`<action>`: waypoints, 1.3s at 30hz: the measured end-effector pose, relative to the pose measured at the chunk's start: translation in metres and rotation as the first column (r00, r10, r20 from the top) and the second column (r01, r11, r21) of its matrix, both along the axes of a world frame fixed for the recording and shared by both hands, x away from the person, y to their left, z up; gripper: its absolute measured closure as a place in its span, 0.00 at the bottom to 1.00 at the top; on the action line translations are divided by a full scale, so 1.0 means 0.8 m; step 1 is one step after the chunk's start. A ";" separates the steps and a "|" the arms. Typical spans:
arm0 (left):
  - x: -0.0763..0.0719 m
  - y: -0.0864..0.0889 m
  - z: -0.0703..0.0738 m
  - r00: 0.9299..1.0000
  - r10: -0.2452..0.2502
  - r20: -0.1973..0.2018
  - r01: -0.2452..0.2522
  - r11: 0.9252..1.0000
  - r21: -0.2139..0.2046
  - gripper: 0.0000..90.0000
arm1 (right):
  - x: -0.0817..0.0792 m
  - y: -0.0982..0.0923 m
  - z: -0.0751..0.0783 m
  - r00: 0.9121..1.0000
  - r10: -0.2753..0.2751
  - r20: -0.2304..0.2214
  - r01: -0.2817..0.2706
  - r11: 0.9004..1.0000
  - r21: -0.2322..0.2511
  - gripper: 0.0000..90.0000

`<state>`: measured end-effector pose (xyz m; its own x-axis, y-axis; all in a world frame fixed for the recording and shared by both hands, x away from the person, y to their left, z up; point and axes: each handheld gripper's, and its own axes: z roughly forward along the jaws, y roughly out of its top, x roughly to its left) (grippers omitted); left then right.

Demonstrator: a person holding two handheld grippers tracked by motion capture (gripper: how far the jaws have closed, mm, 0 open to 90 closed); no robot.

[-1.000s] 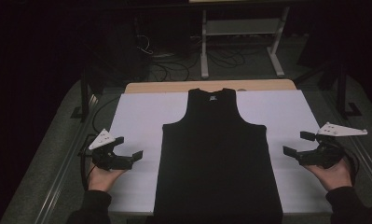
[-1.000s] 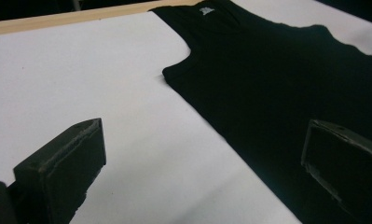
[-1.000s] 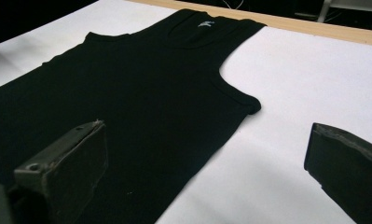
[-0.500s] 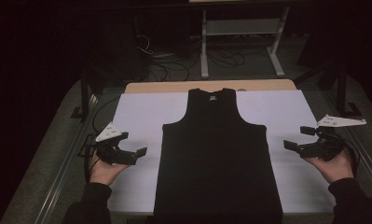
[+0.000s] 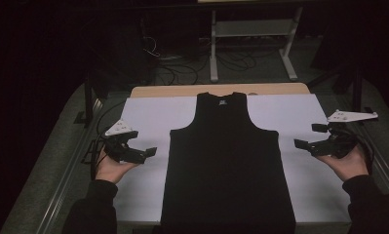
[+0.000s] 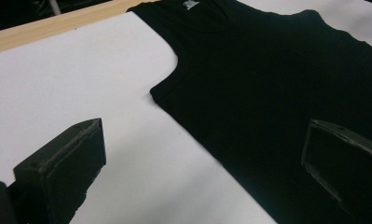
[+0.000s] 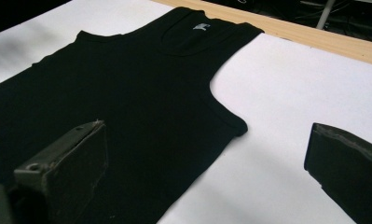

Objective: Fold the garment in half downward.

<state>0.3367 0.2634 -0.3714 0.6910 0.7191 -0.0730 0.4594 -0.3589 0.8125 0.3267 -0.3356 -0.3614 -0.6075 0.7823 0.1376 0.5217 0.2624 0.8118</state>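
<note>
While both hands had drifted inward over the last second, the left gripper (image 5: 142, 152) and right gripper (image 5: 305, 144) flanked the black sleeveless cotton tank top (image 5: 224, 170), jaws spread wide, probably ready to grasp. It lay flat, smooth, centred on the white-covered worktop (image 5: 148, 114), hem at the near edge.

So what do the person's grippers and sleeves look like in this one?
Both the left gripper and the right gripper are black, two-jaw tools, each topped with a grey three-cornered plate. The jaws are thick, blocky black pads with worn edges. A dark cable trails from each gripper. The person wears dark long sleeves that reach the wrists.
</note>
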 end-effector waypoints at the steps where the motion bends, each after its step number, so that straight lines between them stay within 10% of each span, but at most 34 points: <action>1: 0.002 -0.001 0.001 1.000 0.000 0.000 0.000 1.000 0.005 0.00 | 0.002 0.001 0.001 1.000 0.001 0.000 -0.001 1.000 -0.004 0.00; 39: 0.079 -0.022 -0.002 0.996 -0.022 -0.089 0.025 0.999 0.026 0.00 | 0.071 0.006 -0.002 0.997 0.018 -0.080 -0.018 1.000 -0.004 0.00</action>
<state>0.4002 0.2459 -0.3731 0.6993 0.7055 -0.1154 0.5205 -0.3919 0.7586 0.3836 -0.3308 -0.3628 -0.6087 0.7722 0.1824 0.5800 0.2761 0.7664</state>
